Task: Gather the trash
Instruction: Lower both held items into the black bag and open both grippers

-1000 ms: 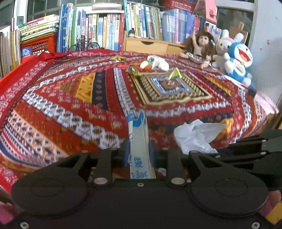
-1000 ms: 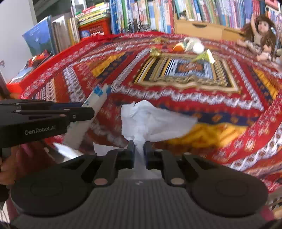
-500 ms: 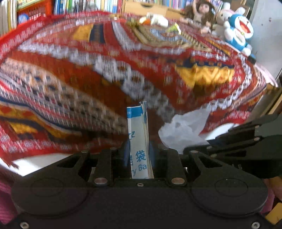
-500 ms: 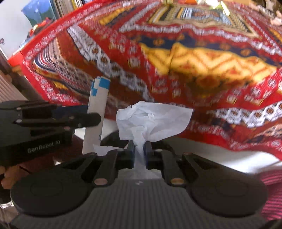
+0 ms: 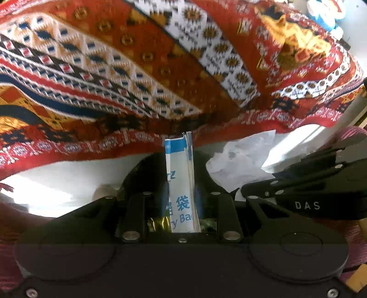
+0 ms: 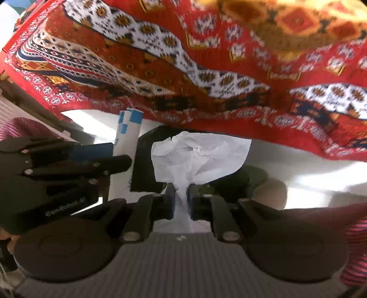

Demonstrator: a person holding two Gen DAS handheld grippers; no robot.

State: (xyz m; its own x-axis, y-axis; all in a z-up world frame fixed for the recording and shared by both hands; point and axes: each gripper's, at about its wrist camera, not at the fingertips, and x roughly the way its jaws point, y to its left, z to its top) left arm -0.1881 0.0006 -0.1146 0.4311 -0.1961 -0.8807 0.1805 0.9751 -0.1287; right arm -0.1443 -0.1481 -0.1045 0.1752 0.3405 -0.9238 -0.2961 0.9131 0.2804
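Observation:
My left gripper [image 5: 181, 201] is shut on a folded white and blue paper bag [image 5: 180, 174] that stands upright between its jaws. My right gripper [image 6: 182, 194] is shut on a crumpled white tissue [image 6: 197, 155] that fans out above its jaws. Both are held low in front of the hanging edge of the red patterned tablecloth [image 5: 142, 68]. A dark bin [image 6: 149, 165] sits just beyond and below the two grippers; gold and green wrappers [image 5: 156, 223] show under the left jaws. The tissue [image 5: 240, 158] and the right gripper [image 5: 309, 194] show at right in the left wrist view.
The tablecloth [image 6: 206, 68] hangs over the table edge and fills the upper half of both views. A pale floor [image 6: 309, 174] lies below. A blue and white plush toy [image 5: 328, 11] is at the far top right. My pink sleeves show at the sides.
Both grippers have moved down and back off the table top to below its edge, still holding the paper bag and the tissue. The dark bin has come into view beneath them.

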